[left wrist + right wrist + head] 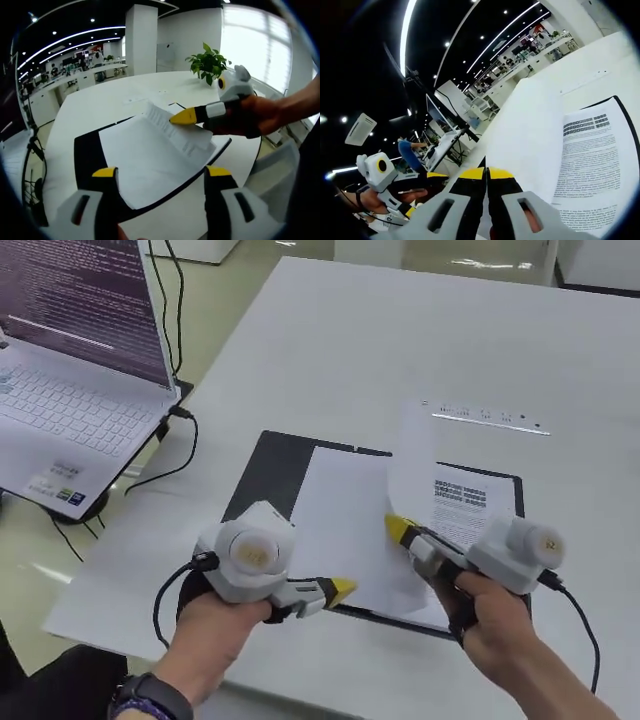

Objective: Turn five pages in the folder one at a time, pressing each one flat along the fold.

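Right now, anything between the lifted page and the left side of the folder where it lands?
Only the open left tongs, at the near edge of the left page. Right tongs pinch the lifted page.

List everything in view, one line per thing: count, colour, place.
table: one, white, under everything
folder: one, black, open on the table
lifted page: one, white, raised over the folder
printed page: one, white with black text, flat on the folder's right
laptop: one, white, open at the table's left
plant: one, green, beyond the table
left gripper: one, grey, yellow tips, jaws open, at folder's near edge
right gripper: one, same colours, jaws shut on the lifted page
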`<state>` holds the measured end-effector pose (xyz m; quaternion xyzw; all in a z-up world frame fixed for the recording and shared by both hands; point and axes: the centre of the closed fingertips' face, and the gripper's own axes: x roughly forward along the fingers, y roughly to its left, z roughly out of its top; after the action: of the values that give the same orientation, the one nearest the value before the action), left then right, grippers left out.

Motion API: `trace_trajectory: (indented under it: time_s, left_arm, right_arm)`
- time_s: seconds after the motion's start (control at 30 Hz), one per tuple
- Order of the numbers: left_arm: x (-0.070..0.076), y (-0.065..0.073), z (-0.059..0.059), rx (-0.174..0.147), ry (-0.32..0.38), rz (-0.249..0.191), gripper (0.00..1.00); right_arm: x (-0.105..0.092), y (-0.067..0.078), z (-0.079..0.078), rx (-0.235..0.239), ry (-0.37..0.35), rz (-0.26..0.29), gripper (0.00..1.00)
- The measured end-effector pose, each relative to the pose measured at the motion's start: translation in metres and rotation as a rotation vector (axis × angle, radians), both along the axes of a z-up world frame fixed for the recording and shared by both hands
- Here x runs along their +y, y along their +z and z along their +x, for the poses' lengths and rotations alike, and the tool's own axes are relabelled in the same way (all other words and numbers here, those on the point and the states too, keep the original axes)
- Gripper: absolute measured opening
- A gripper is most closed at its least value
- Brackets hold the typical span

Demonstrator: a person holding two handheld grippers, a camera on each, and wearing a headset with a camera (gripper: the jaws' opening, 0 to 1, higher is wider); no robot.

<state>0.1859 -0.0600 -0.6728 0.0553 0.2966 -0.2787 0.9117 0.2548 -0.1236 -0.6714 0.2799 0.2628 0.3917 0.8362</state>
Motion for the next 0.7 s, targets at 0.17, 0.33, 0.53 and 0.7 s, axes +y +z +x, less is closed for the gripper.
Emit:
trace_trajectory:
  time_s: [0.17,0.33,0.53,0.7]
  left_arm:
    - [0.014,0.001,0.0,0.004,0.039,-0.023,0.69]
    - [0.022,-0.001,-0.002,0.004,0.051,-0.015,0.7]
    - [0.031,-0.003,-0.006,0.015,0.066,-0.014,0.71]
    - [0.039,-0.006,-0.009,0.025,0.085,-0.01,0.71]
  right_arm:
    - [0.016,-0.006,-0.002,0.011,0.026,-0.001,0.0]
    - [0.033,-0.011,-0.005,0.027,0.053,0.002,0.0]
    - [0.047,-0.02,-0.004,0.047,0.072,0.005,0.0]
    - [0.058,-0.027,-0.002,0.078,0.069,0.029,0.0]
